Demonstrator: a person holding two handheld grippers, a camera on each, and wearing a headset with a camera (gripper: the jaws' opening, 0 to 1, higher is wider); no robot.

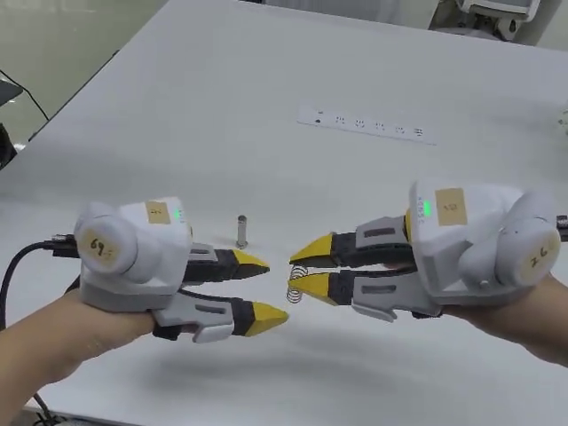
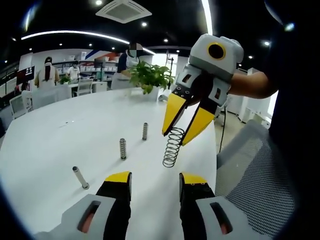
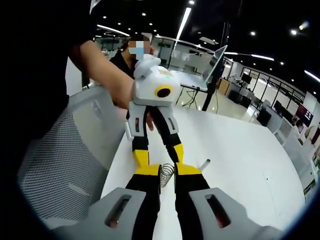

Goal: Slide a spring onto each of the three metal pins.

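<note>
— Your right gripper (image 1: 300, 273) is clamped on the spring (image 2: 173, 147), pinched at its top coils between the yellow tips

— And your left gripper (image 2: 155, 180)?

— Jaws parted, nothing in them. The spring hangs just ahead of that gap

— Pins?

— A bare pin (image 2: 78, 177) stands closest, off your left jaw. Beyond it are a nearer sprung pin (image 2: 122, 148) and a farther sprung pin (image 2: 145, 131), all apart from both grippers

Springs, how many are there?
3. One spring is pinched in the right tool, above the table. One is on the middle pin, one on the far pin. The near pin is bare; none seems hidden.
</note>
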